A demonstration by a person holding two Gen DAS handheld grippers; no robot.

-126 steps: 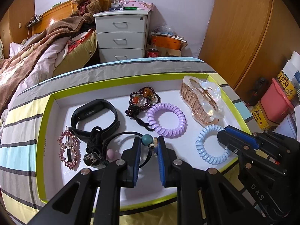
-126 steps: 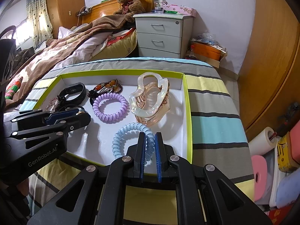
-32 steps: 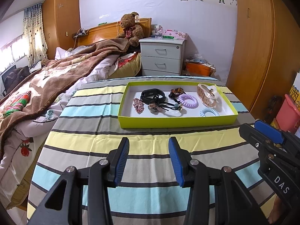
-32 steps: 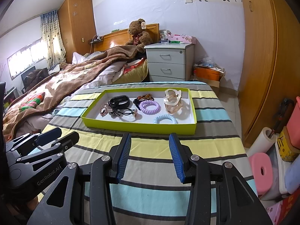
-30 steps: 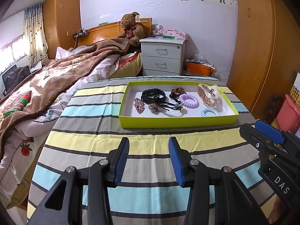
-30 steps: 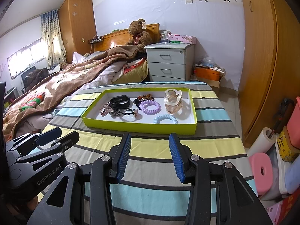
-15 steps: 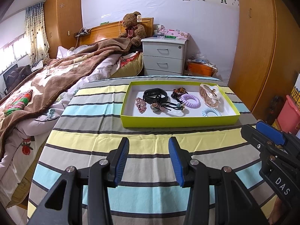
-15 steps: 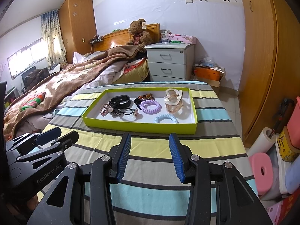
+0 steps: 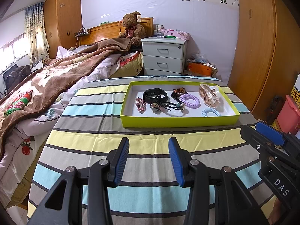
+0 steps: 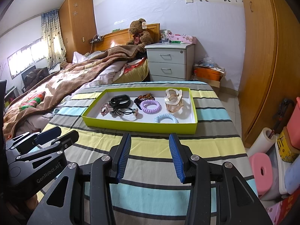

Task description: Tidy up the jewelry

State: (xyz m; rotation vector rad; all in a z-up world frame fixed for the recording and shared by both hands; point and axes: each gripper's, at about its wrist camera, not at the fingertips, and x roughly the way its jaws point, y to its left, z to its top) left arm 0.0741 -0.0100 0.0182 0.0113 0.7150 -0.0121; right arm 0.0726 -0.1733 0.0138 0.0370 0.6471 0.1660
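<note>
**A:** Where does everything sit right now?

**B:** All the pieces lie inside the shallow lime-green cardboard tray [image 9: 180,121] with the white floor, which rests on the striped cloth of the desk [image 9: 105,131], toward its far edge. The left gripper [image 9: 149,159] and the right gripper [image 10: 150,158] both hover over the near edge of the desk, well apart from the tray, jaws spread wide and holding nothing.

**A:** So is there anything left to do?

**B:** I'd judge the sorting nearly done, except at the tray's left end. There the black fitness band [image 9: 154,93], the black elastic hair ties with bead charms [image 9: 165,106] and the pink rhinestone clip [image 9: 140,104] crowd together, and the cords seem to lie across the band. The lilac spiral hair coil [image 9: 190,100], the pale blue spiral hair coil [image 9: 211,112], the clear amber claw clip [image 9: 209,93] and the dark beaded bracelet [image 9: 178,91] each have their own space.

**A:** How would you tackle that knot?

**B:** Come in low with the left gripper over the tray's near wall and pinch one bead charm, not the thin cord, which would slip from the pads. Draw it toward the bare white floor along the near wall. If the band drags along, the right gripper should pin it lightly.

**A:** Any risks?

**B:** The tray looks light, so a snagged pull could slide it across the cloth. Lift slowly, and narrow the jaws first so they don't catch the clip beside it.
</note>
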